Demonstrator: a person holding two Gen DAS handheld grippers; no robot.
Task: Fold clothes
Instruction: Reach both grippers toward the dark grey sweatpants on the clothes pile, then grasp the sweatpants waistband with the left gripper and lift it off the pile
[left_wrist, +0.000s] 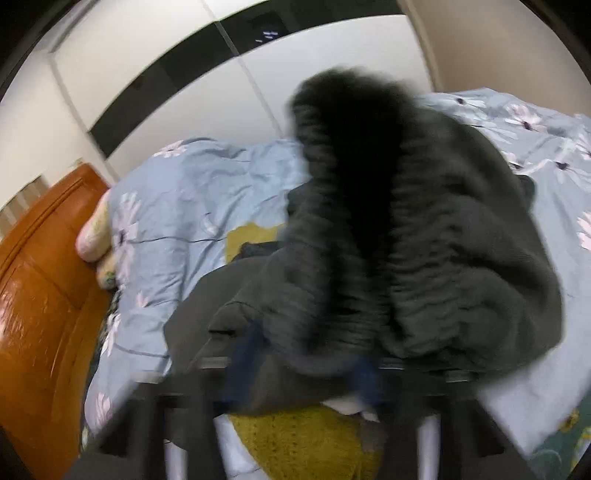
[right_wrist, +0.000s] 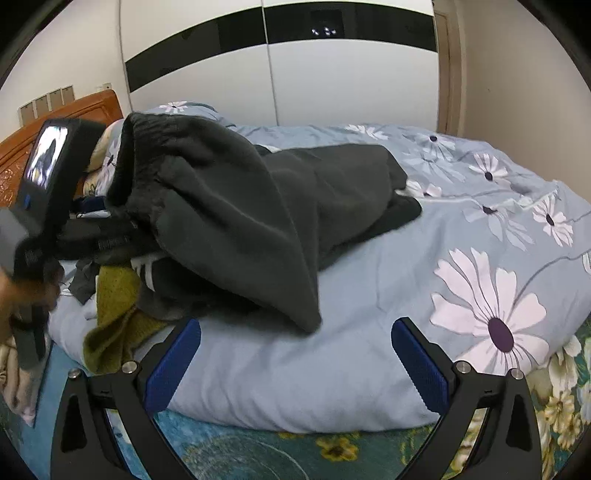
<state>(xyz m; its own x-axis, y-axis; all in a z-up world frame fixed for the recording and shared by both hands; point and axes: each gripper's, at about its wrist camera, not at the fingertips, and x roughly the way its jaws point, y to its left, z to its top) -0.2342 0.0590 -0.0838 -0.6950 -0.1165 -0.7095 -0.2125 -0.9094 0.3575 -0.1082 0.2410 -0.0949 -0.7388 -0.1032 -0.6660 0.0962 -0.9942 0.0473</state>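
Note:
A dark grey fleece garment (right_wrist: 236, 206) lies heaped on the blue floral duvet (right_wrist: 388, 302), its ribbed waistband raised at the left. In the left wrist view the same garment (left_wrist: 424, 236) fills the centre, blurred, draped over my left gripper (left_wrist: 299, 369), which is shut on its edge. The left gripper also shows in the right wrist view (right_wrist: 92, 236), gripping the cloth. My right gripper (right_wrist: 295, 354) is open and empty, low over the duvet's near edge. A mustard-yellow knit (right_wrist: 114, 314) and other clothes lie under the grey garment.
An orange wooden headboard (left_wrist: 40, 295) stands at the left with pillows (left_wrist: 96, 232) against it. A white wardrobe with a black band (right_wrist: 295, 74) is behind the bed. A teal floral sheet (right_wrist: 258, 454) shows below the duvet.

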